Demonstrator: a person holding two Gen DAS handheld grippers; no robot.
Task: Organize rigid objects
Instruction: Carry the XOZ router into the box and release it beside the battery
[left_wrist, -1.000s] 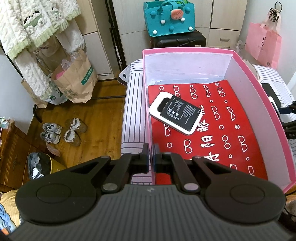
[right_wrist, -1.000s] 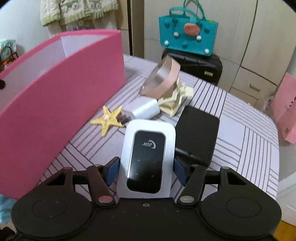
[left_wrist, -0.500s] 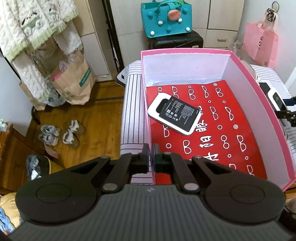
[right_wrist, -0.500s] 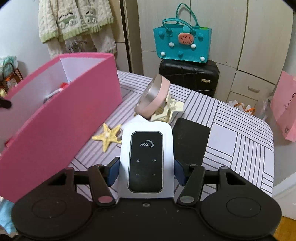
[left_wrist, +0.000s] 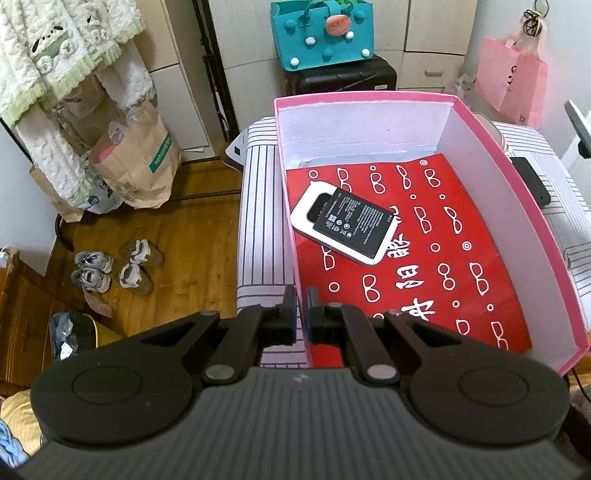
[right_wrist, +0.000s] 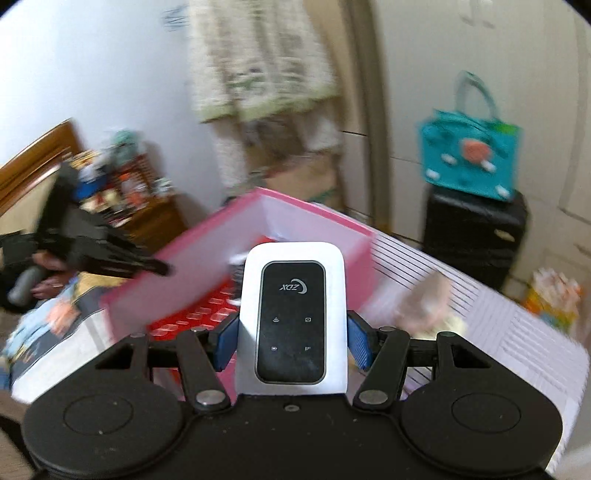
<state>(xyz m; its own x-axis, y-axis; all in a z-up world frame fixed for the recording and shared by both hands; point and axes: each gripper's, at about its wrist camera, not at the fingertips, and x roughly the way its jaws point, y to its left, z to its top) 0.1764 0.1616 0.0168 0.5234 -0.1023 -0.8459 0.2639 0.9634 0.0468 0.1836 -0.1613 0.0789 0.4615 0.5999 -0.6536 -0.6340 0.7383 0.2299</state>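
My right gripper (right_wrist: 291, 338) is shut on a white pocket router (right_wrist: 292, 317) with a black face, held in the air above the pink box (right_wrist: 177, 280). My left gripper (left_wrist: 301, 314) is shut on the near left wall of the pink box (left_wrist: 491, 147). Inside the box a red sheet with glasses print (left_wrist: 424, 258) covers the floor. A white cover with a black battery (left_wrist: 345, 219) lies on it. The left gripper also shows in the right wrist view (right_wrist: 162, 268), at the box's left edge.
The box stands on a striped table (left_wrist: 258, 206). A black flat device (left_wrist: 532, 181) lies on the table right of the box. A pale tape roll (right_wrist: 424, 299) sits blurred on the table. A teal bag (left_wrist: 321, 33) on a black suitcase stands behind.
My right gripper has lifted the router off the table and swung it left, over the pink box. My left gripper keeps its hold on the box wall.
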